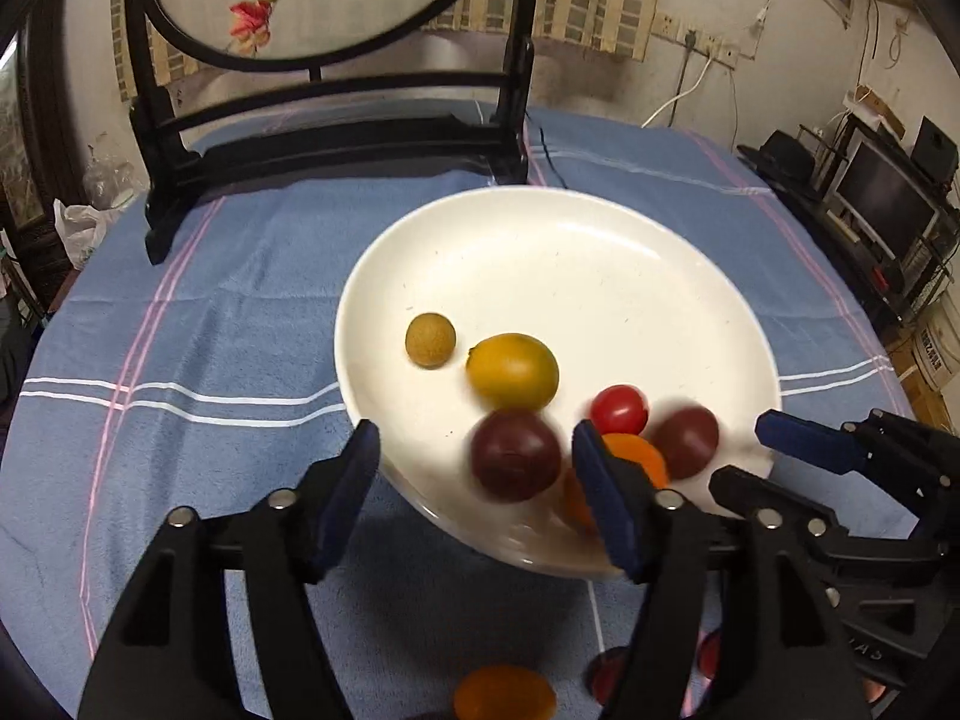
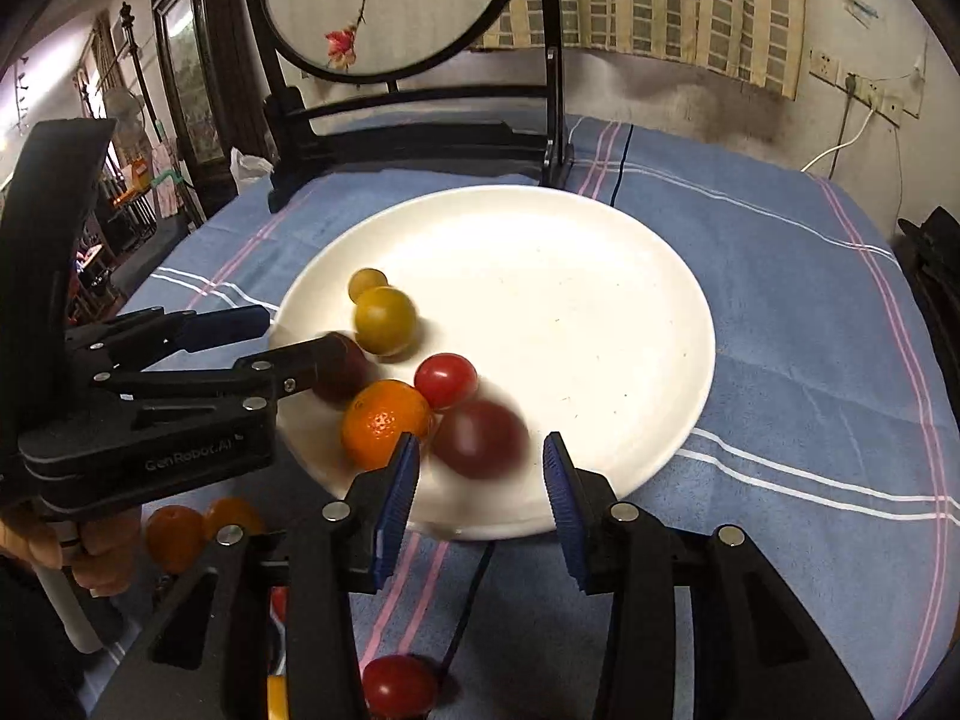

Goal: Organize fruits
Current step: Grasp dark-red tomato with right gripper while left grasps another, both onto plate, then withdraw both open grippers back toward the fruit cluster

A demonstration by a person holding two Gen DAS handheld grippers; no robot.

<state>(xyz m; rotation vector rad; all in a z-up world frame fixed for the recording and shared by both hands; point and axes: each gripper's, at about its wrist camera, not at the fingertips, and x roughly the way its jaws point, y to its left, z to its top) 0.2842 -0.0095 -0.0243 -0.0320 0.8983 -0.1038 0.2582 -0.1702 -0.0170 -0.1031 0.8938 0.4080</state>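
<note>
A white plate on the blue tablecloth holds a small brown fruit, a yellow fruit, a red tomato, an orange and two dark purple fruits, both blurred. My left gripper is open over the plate's near rim, with one purple fruit between its fingers, not gripped. My right gripper is open, with the other purple fruit just beyond its fingertips. The plate also shows in the right wrist view, as does the left gripper.
Loose fruits lie on the cloth near me: an orange one, two orange ones and a red tomato. A black wooden stand with a round embroidered screen stands at the table's back. A dark cable runs under the plate.
</note>
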